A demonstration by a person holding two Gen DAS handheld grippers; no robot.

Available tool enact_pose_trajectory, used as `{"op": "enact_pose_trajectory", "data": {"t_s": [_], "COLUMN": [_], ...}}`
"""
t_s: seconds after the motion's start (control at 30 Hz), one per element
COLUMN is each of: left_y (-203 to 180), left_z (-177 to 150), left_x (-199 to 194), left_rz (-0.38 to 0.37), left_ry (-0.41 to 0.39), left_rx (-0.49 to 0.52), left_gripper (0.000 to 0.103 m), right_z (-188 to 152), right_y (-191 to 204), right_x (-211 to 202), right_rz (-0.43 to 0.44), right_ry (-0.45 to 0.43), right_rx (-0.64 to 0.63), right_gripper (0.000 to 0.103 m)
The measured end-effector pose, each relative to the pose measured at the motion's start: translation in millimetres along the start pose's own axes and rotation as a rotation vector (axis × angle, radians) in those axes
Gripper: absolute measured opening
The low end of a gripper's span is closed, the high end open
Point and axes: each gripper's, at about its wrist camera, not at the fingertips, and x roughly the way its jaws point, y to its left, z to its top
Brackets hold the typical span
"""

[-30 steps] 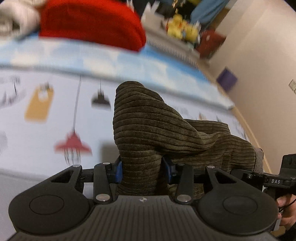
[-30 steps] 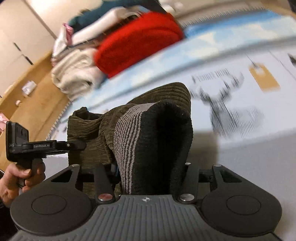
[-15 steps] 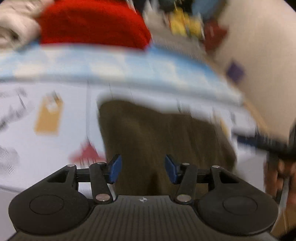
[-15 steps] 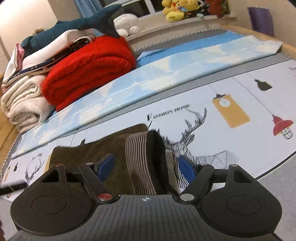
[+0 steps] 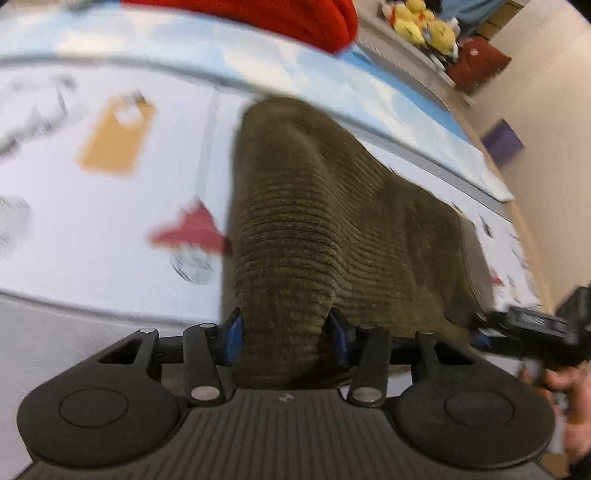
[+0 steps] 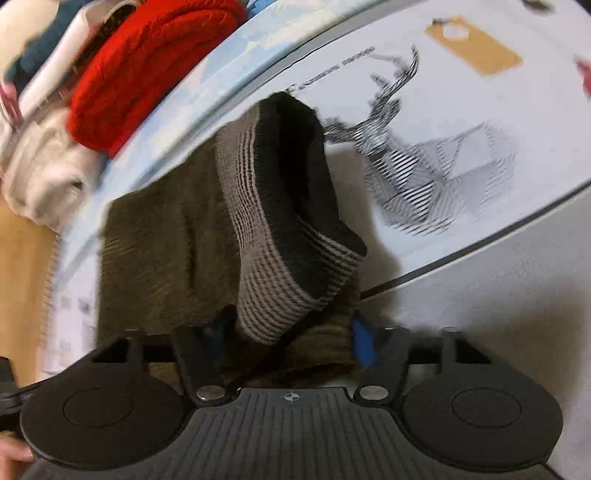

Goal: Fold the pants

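The left gripper's (image 5: 285, 334) blue-padded fingers (image 5: 232, 334) stand on either side of a raised ridge of the olive corduroy pants (image 5: 325, 221), the pads pressing the cloth at both flanks; its jaws have just been closing, with the fabric between them. The right gripper's (image 6: 291, 338) fingers (image 6: 364, 345) have likewise just been closing around the other end of the garment, where the grey-and-black striped waistband (image 6: 269, 236) turns outward and shows its dark lining (image 6: 306, 177). The right-hand blue pad sits against the corduroy edge; the left-hand pad is in shadow and blurred, so contact there is hard to make out, though the bunched cloth fills the gap between the two.

The pants lie on a bed, spread over a white printed sheet (image 5: 92, 192), and rise from it toward each gripper in a hump. In the left wrist view the right gripper's black body (image 5: 535, 325) shows at the far edge of the cloth, with a person's hand (image 5: 565, 380) on its handle.

Around the pants the sheet carries a line-drawn deer (image 6: 417, 155), an orange tag shape (image 6: 474, 46) and a red lamp (image 5: 192, 232). Beyond it runs a pale blue cloud-patterned cover (image 5: 258, 59). Farther off sit a red folded blanket (image 6: 147, 70), cream and white folded bedding (image 6: 44, 173), and yellow plush toys (image 5: 428, 24) on a ledge by the wall.
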Motion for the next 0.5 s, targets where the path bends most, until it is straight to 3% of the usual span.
{"op": "enact_pose_trajectory", "data": {"t_s": [0.03, 0.1, 0.17, 0.23, 0.3, 0.37, 0.43, 0.5], "left_y": [-0.4, -1.5, -12.3, -20.1, -16.9, -7.1, -0.4, -5.3], "left_z": [-1.1, -5.5, -5.0, -3.4, -13.1, -23.8, -20.2, -21.2], "left_x": [0.3, 5.4, -2.7, -16.5, -2.8, 5.8, -2.8, -17.3], "left_rz": [0.015, 0.018, 0.058, 0.08, 0.091, 0.078, 0.05, 0.082], "left_ry": [0.014, 0.067, 0.023, -0.05, 0.027, 0.075, 0.071, 0.041], "left_rx": [0.001, -0.002, 0.047, 0.084, 0.095, 0.071, -0.007, -0.003], "left_gripper": [0.053, 0.055, 0.054, 0.04, 0.04, 0.045, 0.045, 0.045], "right_z": [-0.9, -4.5, -5.6, -5.4, -6.0, -6.5, -9.0, -10.7], "right_y": [2.0, 9.5, 9.3, 10.2, 11.9, 9.0, 5.2, 5.6], "right_x": [1.8, 6.6, 6.3, 2.9, 1.4, -0.8, -4.9, -10.3], "right_rz": [0.029, -0.008, -0.028, -0.037, -0.062, -0.068, -0.086, -0.117], "right_ry": [0.014, 0.033, 0.022, 0.006, -0.01, -0.009, -0.013, -0.021], "right_rx": [-0.002, -0.064, -0.056, -0.064, -0.099, -0.094, -0.079, -0.079], "right_gripper": [0.061, 0.064, 0.066, 0.066, 0.066, 0.066, 0.067, 0.07]}}
